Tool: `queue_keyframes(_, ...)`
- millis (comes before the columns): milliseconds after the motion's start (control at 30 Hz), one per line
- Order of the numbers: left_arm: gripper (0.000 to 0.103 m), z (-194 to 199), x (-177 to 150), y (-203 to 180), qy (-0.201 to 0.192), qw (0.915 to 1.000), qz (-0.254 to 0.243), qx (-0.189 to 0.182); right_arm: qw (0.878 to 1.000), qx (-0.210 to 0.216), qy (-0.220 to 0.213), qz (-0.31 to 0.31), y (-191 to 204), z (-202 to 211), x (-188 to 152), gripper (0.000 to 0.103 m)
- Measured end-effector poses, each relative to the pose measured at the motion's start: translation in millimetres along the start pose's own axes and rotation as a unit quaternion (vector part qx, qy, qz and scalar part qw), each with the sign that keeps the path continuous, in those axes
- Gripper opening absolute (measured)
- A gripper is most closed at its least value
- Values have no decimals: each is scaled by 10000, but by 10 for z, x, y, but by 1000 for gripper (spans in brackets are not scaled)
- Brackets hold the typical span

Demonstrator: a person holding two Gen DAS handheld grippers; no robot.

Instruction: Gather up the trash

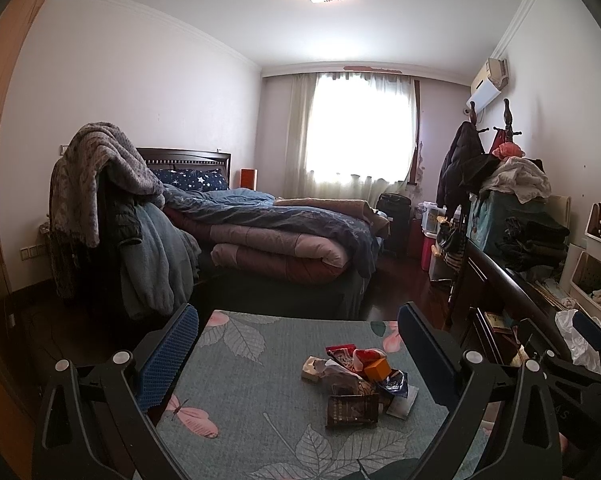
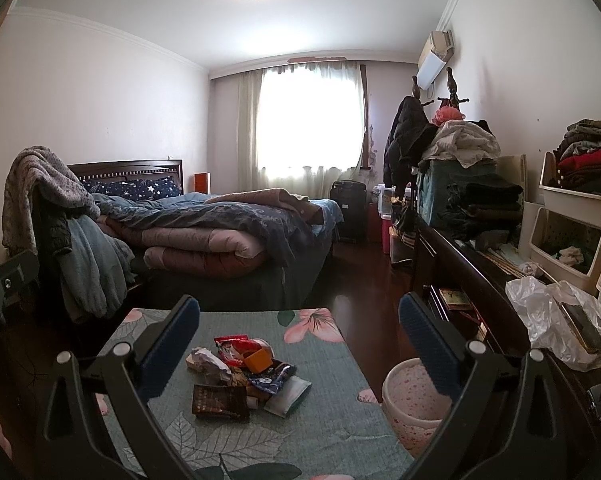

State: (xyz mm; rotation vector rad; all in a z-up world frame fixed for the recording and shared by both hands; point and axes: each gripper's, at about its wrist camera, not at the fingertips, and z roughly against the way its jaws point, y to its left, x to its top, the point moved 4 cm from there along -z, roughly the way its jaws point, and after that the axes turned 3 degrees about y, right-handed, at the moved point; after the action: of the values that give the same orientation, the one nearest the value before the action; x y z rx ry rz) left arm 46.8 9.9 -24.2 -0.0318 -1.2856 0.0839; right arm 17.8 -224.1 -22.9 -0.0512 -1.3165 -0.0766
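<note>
My left gripper (image 1: 298, 350) and right gripper (image 2: 299, 344) hang spread and empty above the wrappers (image 2: 244, 376) mid-table (image 2: 328, 432), collecting unstarted; next, pinch one toward what's probably the bin (image 2: 410, 404) beside them.

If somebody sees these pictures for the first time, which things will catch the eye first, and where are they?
First the small heap of wrappers in the middle of the leaf-patterned table, with an orange box on top. Next the pink-speckled bin at the table's right edge, seen from the right wrist. Behind all this, the bright window and the unmade bed on the left.
</note>
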Motion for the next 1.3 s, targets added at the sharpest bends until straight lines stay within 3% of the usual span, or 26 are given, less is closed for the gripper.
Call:
queue_keyframes(800,99,-78,-69,-62,121,9999,-4,-32,9999,-83,142,24,-66,-116,-135,100)
queue_keyframes(1133,99,-549,-367,-208,755,9971,-100,-1,9959,-25,878,216,-61,-670,-475,100)
queue_keyframes(1300,99,-1019,-702,-105,1370,9906,15,-27,9909,-98,1307,290,-98,-1047,-770,100)
